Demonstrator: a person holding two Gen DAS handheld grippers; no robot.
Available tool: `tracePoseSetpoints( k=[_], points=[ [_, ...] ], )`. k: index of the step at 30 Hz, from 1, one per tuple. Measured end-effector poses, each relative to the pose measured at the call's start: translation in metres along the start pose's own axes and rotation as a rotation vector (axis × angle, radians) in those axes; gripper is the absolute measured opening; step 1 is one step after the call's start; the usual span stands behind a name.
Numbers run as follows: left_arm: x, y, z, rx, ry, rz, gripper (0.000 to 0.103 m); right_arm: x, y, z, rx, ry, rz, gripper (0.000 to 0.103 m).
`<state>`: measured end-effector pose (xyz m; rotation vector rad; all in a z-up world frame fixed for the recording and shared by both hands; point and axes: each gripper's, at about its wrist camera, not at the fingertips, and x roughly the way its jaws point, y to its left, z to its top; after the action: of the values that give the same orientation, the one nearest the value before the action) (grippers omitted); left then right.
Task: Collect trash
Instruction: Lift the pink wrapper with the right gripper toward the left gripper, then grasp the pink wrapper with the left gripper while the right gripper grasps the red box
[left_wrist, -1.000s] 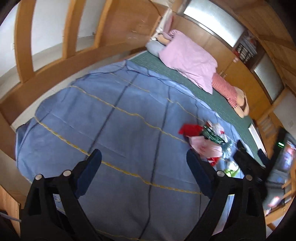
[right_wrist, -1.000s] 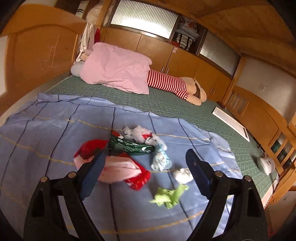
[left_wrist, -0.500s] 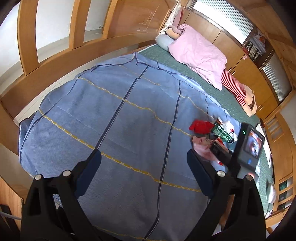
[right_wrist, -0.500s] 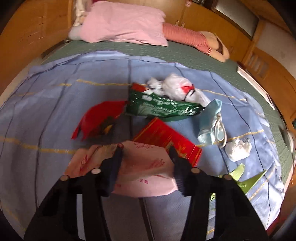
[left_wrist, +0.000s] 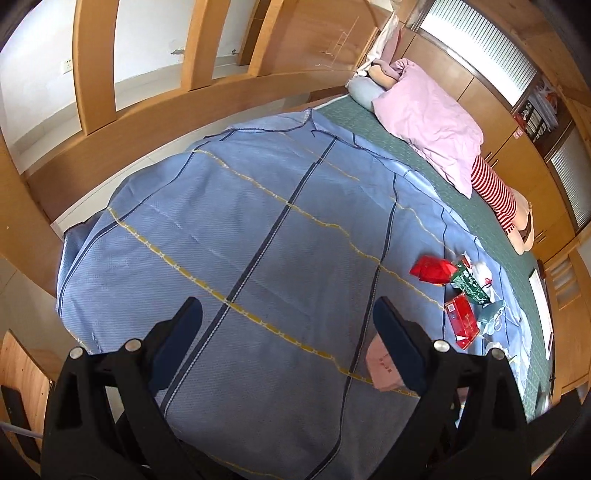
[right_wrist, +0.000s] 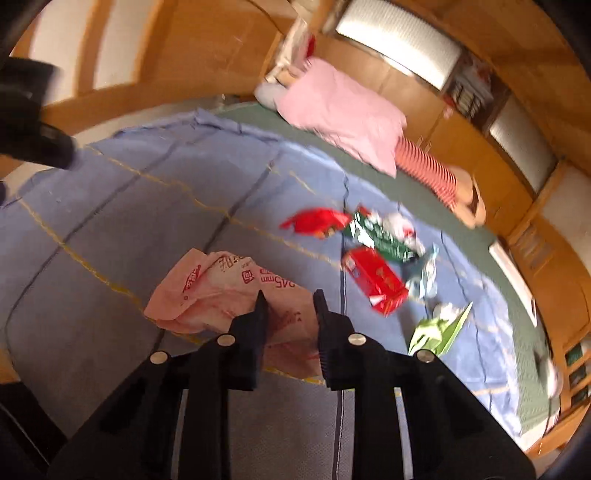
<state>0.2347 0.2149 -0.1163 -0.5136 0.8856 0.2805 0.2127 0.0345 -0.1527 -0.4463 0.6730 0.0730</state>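
Pinching the crumpled pink plastic bag (right_wrist: 229, 291) in clenched jaws, the right gripper (right_wrist: 288, 299) sits left of the remaining litter (left gripper (left_wrist: 288, 314) released, farther off).

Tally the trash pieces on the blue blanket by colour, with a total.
Red: 2, a wrapper and a flat box
Green: 2, a dark bag and a light scrap
Pink: 1, the bag in the right tool
White or pale: 3
Total: 8

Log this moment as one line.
step: lifting trash | right gripper: shut on pink bag | left gripper: open, idle over blue blanket | left on blanket: red box, green wrapper
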Motion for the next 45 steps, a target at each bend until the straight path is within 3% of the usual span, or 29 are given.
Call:
tracePoseSetpoints(
  k=[5, 13, 20, 28, 30, 32, 34, 35, 36, 38, 41, 42, 45],
  points=[
    [0.002, 0.0, 0.0, -0.006, 0.004, 0.004, 0.093, -0.014, 0.005, 0.001, -0.043, -0.061, -0.024, 0.025],
    [0.003, 0.002, 0.0, -0.007, 0.007, 0.007, 0.093, -0.011, 0.009, 0.0, -0.062, -0.064, -0.023, 0.025],
    [0.006, 0.005, 0.0, -0.018, 0.02, 0.012, 0.093, -0.002, 0.003, -0.002, -0.044, -0.026, 0.064, 0.025],
    [0.01, 0.004, -0.002, -0.015, 0.041, 0.01, 0.093, 0.003, 0.009, -0.005, -0.05, -0.006, 0.094, 0.025],
    [0.012, 0.004, -0.002, -0.016, 0.044, 0.013, 0.093, 0.005, 0.008, -0.006, -0.036, 0.004, 0.144, 0.025],
    [0.012, 0.006, -0.002, -0.022, 0.047, 0.016, 0.093, 0.009, 0.005, -0.008, -0.014, 0.025, 0.256, 0.026],
    [0.014, 0.007, -0.001, -0.026, 0.051, 0.016, 0.093, 0.018, 0.005, -0.01, -0.007, 0.084, 0.383, 0.03],
    [0.014, 0.008, -0.001, -0.028, 0.057, 0.017, 0.093, 0.022, 0.001, -0.01, 0.002, 0.104, 0.424, 0.039],
    [0.015, 0.008, -0.001, -0.031, 0.062, 0.016, 0.093, 0.025, -0.006, -0.008, 0.011, 0.104, 0.412, 0.054],
    [0.016, 0.01, -0.001, -0.034, 0.07, 0.013, 0.093, 0.03, -0.026, -0.001, 0.037, 0.065, 0.378, 0.067],
    [0.02, 0.008, -0.003, -0.006, 0.088, 0.013, 0.095, 0.062, -0.071, 0.019, 0.114, 0.054, 0.27, 0.068],
    [0.021, 0.006, -0.004, 0.003, 0.094, 0.013, 0.095, 0.088, -0.088, 0.027, 0.133, 0.096, 0.189, 0.068],
    [0.028, -0.001, -0.007, 0.048, 0.13, -0.004, 0.096, 0.147, -0.117, 0.035, 0.131, 0.212, 0.073, 0.068]
  ],
)
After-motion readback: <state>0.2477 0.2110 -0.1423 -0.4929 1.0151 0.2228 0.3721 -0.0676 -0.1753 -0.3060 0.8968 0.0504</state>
